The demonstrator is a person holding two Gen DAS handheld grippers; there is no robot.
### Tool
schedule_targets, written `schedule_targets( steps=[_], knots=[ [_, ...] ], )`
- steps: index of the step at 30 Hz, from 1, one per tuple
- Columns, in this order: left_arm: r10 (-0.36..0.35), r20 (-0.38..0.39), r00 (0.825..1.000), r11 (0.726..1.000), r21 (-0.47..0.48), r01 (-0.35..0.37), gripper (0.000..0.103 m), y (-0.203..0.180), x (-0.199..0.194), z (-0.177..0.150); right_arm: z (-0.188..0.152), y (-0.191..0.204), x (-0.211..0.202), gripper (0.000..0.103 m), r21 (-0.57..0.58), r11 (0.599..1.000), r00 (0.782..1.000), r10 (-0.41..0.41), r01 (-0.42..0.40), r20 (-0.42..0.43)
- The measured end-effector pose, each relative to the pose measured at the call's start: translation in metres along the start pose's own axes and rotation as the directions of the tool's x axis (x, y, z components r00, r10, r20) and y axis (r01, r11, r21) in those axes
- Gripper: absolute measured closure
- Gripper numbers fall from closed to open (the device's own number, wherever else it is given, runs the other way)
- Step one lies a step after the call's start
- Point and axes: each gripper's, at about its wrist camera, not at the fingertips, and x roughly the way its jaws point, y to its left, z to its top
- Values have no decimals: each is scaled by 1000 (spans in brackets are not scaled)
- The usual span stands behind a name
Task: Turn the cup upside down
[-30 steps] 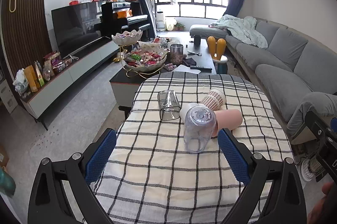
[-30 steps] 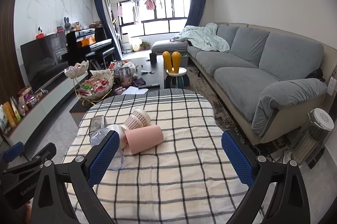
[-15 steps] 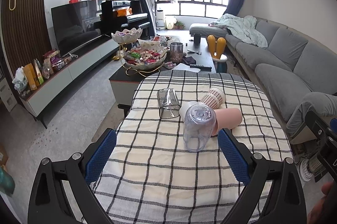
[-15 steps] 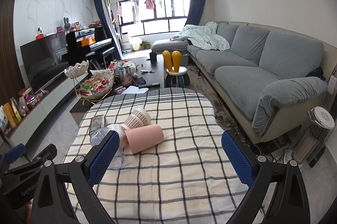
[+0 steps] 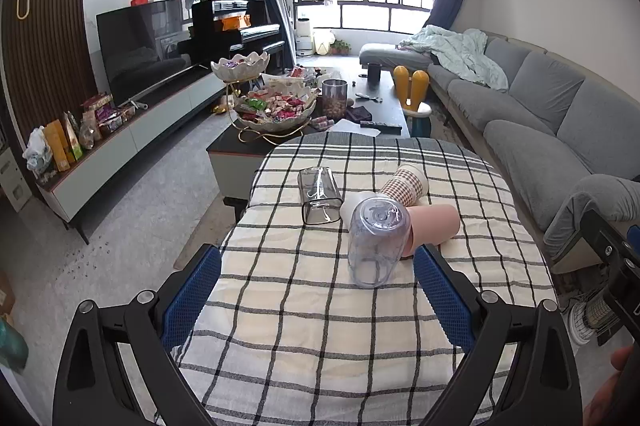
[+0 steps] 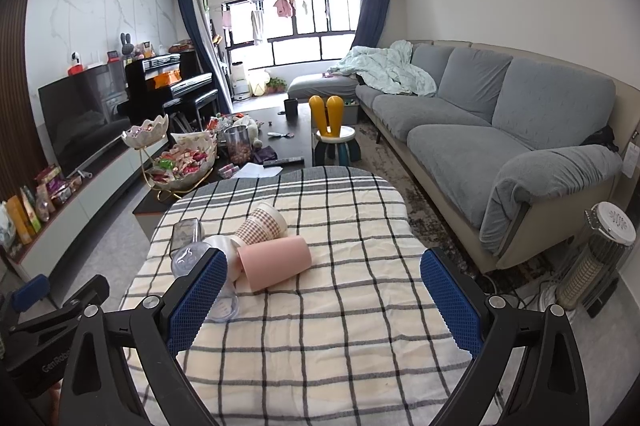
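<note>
Several cups lie on a checked tablecloth (image 5: 312, 306). A clear plastic cup (image 5: 376, 240) stands upside down, base up; in the right wrist view (image 6: 188, 258) my left finger partly hides it. A pink cup (image 5: 432, 230) (image 6: 276, 262), a brown checked cup (image 5: 404, 184) (image 6: 260, 226) and a clear square glass (image 5: 320, 194) (image 6: 184, 232) lie on their sides. A white cup (image 5: 350, 204) lies between them. My left gripper (image 5: 316, 290) is open and empty, just short of the clear cup. My right gripper (image 6: 320, 294) is open and empty, near the pink cup.
A dark coffee table (image 5: 280, 142) with snack bowls stands beyond the table. A grey sofa (image 6: 500, 130) runs along the right. A heater (image 6: 596, 258) stands on the floor at right. A TV unit (image 5: 140, 122) lines the left wall.
Both views have shifted only slightly. The cups have not moved and both grippers stay open.
</note>
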Motion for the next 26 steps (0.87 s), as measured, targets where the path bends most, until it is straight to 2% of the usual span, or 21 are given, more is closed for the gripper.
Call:
schedule_targets(
  steps=[18, 26],
  knots=[
    [1, 8, 1000, 1000, 4, -1, 5, -3, -2, 3, 0, -1, 0, 5, 1, 1000, 1000, 0, 0, -1],
    [10, -25, 1000, 1000, -6, -10, 5, -2, 4, 3, 1, -1, -1, 5, 2, 1000, 1000, 1, -1, -3]
  ],
)
